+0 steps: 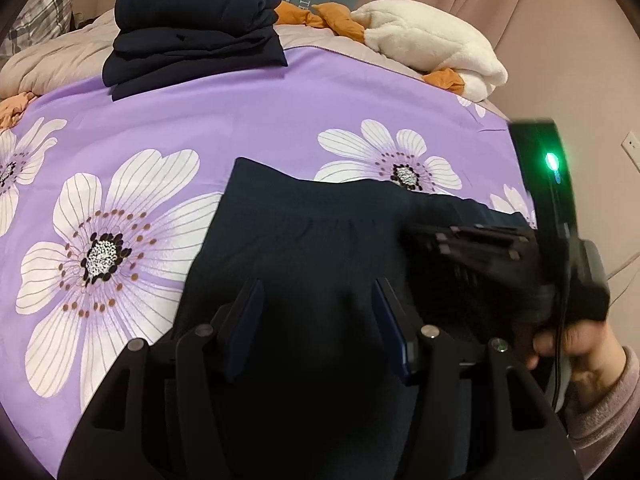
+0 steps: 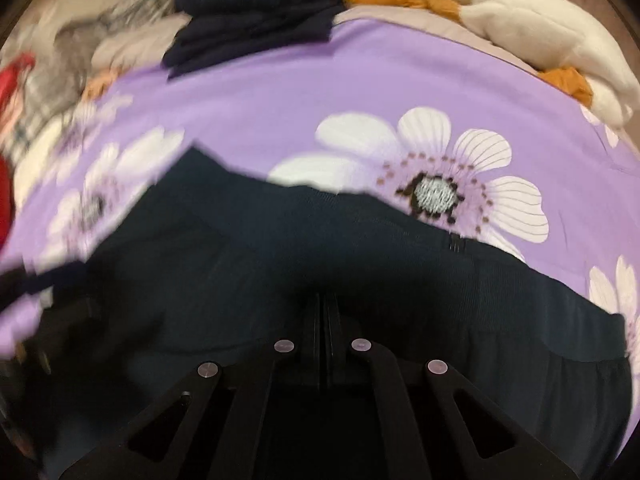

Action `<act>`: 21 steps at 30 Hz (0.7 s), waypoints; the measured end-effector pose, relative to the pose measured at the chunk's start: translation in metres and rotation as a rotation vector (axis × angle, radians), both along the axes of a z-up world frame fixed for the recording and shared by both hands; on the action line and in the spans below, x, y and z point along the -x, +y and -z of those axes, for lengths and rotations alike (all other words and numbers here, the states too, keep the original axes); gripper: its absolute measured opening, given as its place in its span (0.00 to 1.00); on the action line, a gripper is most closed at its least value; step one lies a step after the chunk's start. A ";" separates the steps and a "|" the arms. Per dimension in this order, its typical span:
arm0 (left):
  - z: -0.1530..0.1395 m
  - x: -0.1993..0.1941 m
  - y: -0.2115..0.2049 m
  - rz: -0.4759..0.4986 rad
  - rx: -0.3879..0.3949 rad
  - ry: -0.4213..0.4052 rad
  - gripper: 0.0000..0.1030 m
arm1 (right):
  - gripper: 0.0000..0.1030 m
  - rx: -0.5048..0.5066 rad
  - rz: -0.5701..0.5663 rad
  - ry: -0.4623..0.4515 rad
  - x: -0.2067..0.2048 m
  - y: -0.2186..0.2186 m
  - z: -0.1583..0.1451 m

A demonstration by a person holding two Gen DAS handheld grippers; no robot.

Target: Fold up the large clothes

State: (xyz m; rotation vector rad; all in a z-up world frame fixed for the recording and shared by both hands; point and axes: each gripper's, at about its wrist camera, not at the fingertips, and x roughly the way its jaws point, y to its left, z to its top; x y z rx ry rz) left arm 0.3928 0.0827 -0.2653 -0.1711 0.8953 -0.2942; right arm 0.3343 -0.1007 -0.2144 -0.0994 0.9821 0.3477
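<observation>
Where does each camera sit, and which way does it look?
Left wrist: on the left tool, jaws open, looking down across the dark garment on the purple flowered sheet; the right tool and a hand show.
Right wrist: on the right tool, jaws shut, over the same garment; blurred.
Both share: the folded dark pile and the white plush toy.
</observation>
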 end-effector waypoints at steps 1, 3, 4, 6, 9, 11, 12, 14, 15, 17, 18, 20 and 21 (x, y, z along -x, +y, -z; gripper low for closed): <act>0.002 0.001 -0.001 0.004 0.000 0.003 0.55 | 0.02 0.009 0.034 -0.013 -0.005 -0.002 0.000; 0.007 0.000 -0.005 0.010 -0.006 0.022 0.55 | 0.02 -0.001 0.061 0.018 -0.008 -0.005 0.004; 0.009 0.001 -0.006 0.015 -0.003 0.028 0.55 | 0.02 -0.034 0.069 0.024 -0.005 -0.009 0.001; 0.009 0.005 -0.008 0.026 0.010 0.033 0.55 | 0.02 -0.142 0.071 0.004 0.008 -0.027 -0.013; 0.004 0.017 -0.012 0.048 0.020 0.030 0.58 | 0.13 -0.279 0.092 -0.020 0.035 -0.063 -0.035; 0.003 0.027 -0.017 0.073 0.015 0.041 0.71 | 0.37 -0.294 0.090 -0.013 0.062 -0.089 -0.045; 0.002 0.034 -0.020 0.083 0.003 0.041 0.76 | 0.48 -0.283 0.083 -0.016 0.073 -0.098 -0.045; 0.002 0.048 -0.027 0.094 -0.036 0.028 0.77 | 0.49 -0.225 0.085 -0.031 0.096 -0.116 -0.043; 0.003 0.055 -0.029 0.091 -0.058 0.022 0.77 | 0.49 -0.191 0.100 -0.031 0.099 -0.124 -0.040; 0.006 0.069 -0.030 0.079 -0.079 0.014 0.77 | 0.49 -0.136 0.152 -0.025 0.113 -0.145 -0.030; 0.007 0.076 -0.030 0.077 -0.079 0.010 0.77 | 0.49 -0.129 0.170 -0.020 0.116 -0.154 -0.027; 0.011 0.088 -0.030 0.064 -0.105 -0.005 0.77 | 0.49 -0.107 0.207 -0.022 0.133 -0.177 -0.018; 0.014 0.092 -0.030 0.061 -0.129 -0.006 0.77 | 0.49 -0.072 0.234 -0.029 0.142 -0.186 -0.013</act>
